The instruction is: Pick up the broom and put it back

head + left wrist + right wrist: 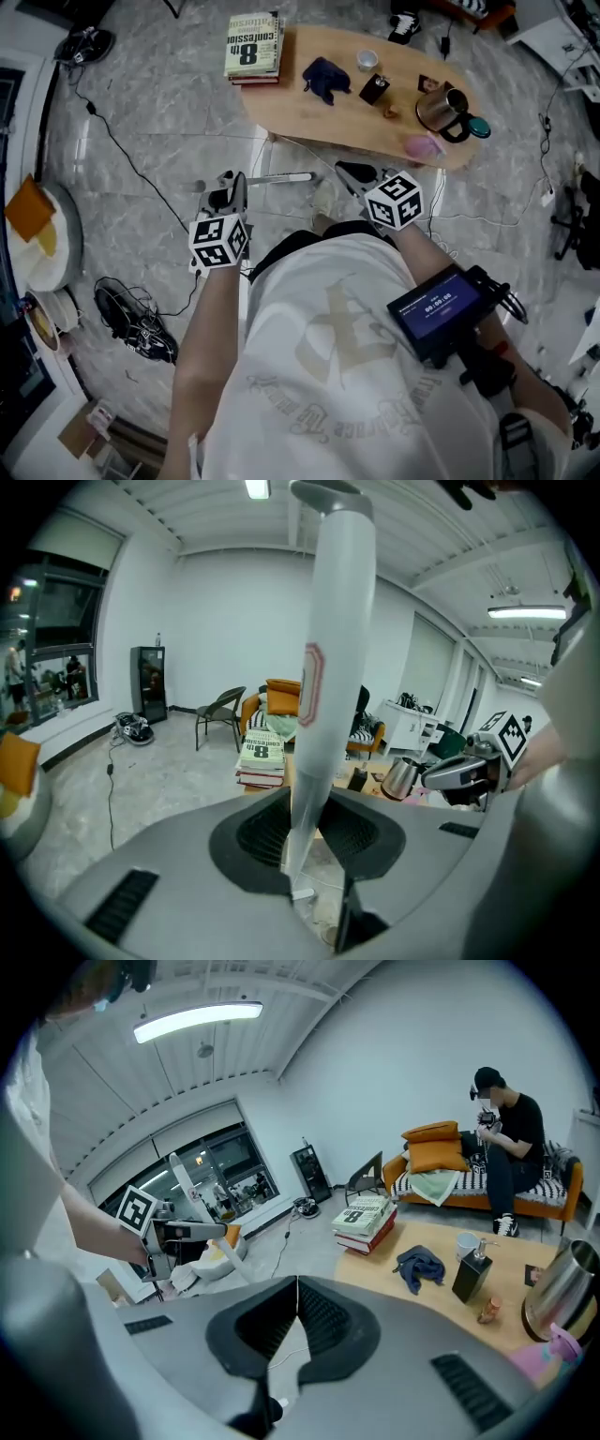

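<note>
White broom handle (328, 667) clamped between the jaws of the left hand-held gripper (305, 832), running up mid-frame. Shut on nothing, tips touching: right hand-held gripper (297, 1283). Wooden counter (300, 117) edge just ahead of both; bare marble floor (159, 141) open at upper left of the head view.

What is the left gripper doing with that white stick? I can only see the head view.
Observer: The left gripper view shows the left gripper with its jaws clamped on the broom handle, which rises up between them.
Visitor: And the other one?
Observer: In the right gripper view, the right gripper is shut, with nothing between its jaws.
Visitor: Is anyone else in the room?
Observer: Yes. A person sits on a sofa with orange cushions, beyond the table.
</note>
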`<action>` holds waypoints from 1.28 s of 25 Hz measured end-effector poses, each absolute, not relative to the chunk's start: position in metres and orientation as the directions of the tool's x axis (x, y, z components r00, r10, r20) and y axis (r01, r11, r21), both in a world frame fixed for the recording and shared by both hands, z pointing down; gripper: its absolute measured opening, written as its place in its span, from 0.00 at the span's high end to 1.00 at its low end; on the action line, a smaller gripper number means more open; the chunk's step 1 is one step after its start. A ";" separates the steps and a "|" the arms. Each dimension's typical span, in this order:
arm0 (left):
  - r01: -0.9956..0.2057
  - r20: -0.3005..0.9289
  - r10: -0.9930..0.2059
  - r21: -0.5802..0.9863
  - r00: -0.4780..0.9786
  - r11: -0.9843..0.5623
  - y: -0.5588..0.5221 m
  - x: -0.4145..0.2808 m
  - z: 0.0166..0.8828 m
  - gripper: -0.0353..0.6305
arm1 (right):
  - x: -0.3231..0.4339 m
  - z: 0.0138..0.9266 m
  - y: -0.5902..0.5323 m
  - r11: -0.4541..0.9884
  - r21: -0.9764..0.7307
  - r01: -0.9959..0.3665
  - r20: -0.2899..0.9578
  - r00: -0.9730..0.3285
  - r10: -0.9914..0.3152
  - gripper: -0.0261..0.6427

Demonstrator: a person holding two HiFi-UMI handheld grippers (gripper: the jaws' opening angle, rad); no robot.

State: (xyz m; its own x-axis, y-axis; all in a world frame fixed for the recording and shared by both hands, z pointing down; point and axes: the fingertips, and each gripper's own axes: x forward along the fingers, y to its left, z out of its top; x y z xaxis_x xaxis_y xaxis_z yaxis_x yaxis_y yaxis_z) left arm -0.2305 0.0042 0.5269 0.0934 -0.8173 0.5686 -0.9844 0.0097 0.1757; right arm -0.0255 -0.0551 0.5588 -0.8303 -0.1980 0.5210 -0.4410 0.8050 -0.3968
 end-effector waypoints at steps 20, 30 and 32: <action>-0.975 0.456 -0.887 0.156 -0.073 0.160 0.181 -0.295 0.470 0.80 | -0.115 0.505 0.039 0.925 -0.299 -0.235 0.474 -0.878 -0.070 0.93; -0.967 0.437 -0.889 0.137 -0.135 0.214 0.237 -0.306 0.455 0.80 | -0.141 0.493 0.068 0.941 -0.290 -0.175 0.460 -0.888 -0.023 0.93; -0.966 0.429 -0.893 0.140 -0.138 0.216 0.241 -0.305 0.454 0.80 | -0.141 0.493 0.068 0.941 -0.292 -0.173 0.460 -0.888 -0.020 0.93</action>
